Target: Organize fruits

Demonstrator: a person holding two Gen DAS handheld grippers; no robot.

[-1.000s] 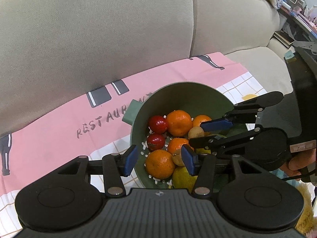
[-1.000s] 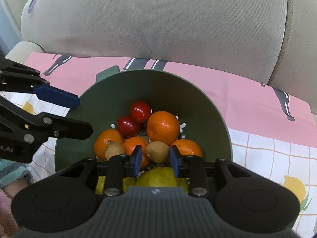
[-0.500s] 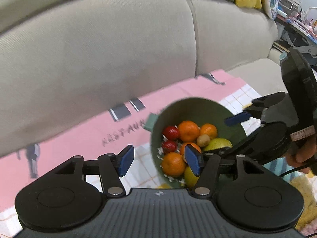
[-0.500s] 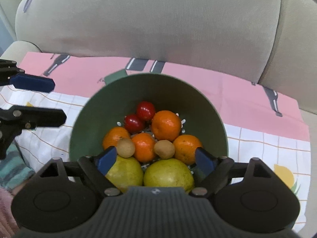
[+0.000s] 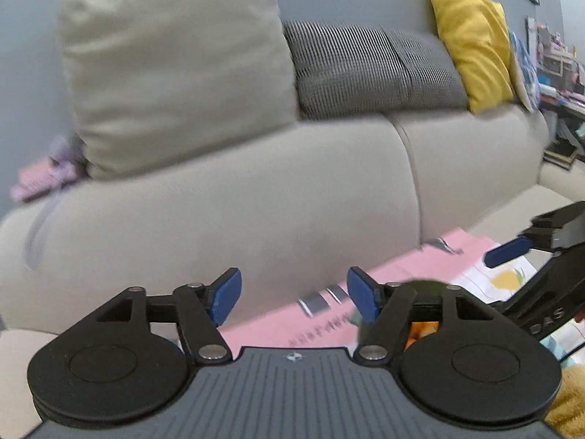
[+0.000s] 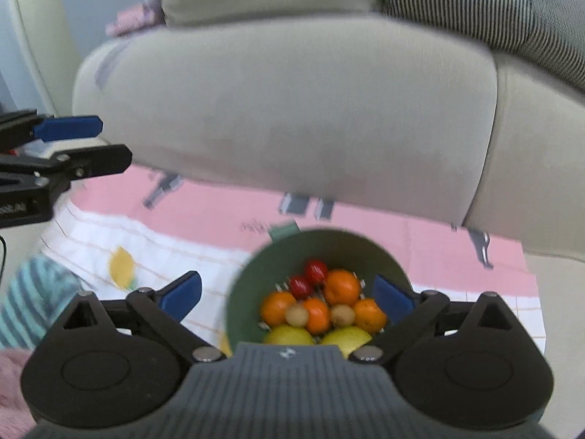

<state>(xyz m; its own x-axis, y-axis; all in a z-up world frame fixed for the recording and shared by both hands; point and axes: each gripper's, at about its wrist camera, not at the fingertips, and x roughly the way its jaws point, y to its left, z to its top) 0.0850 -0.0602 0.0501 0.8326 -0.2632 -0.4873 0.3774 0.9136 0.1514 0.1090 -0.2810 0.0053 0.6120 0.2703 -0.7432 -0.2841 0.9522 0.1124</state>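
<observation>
A green bowl (image 6: 329, 245) sits on a pink and white cloth (image 6: 226, 216) and holds several oranges (image 6: 342, 287), two red fruits (image 6: 316, 270), two small brown kiwis (image 6: 343, 314) and two yellow-green pears (image 6: 289, 334). My right gripper (image 6: 289, 294) is open and empty, raised above the bowl's near side. My left gripper (image 5: 292, 294) is open and empty, raised high and facing the sofa; it also shows in the right wrist view (image 6: 73, 139) at the left. The bowl is mostly hidden behind the left gripper's right finger (image 5: 402, 314).
A beige sofa (image 5: 256, 201) stands right behind the cloth, with a beige cushion (image 5: 175, 62), a striped grey cushion (image 5: 365, 66) and a yellow cushion (image 5: 471, 40). A striped sleeve (image 6: 33, 292) is at the left. Cluttered shelves (image 5: 559, 73) stand at the far right.
Both grippers have lifted up and back from the bowl. The right gripper let go of a kiwi and opened wide. The left gripper tilted up toward the sofa.
</observation>
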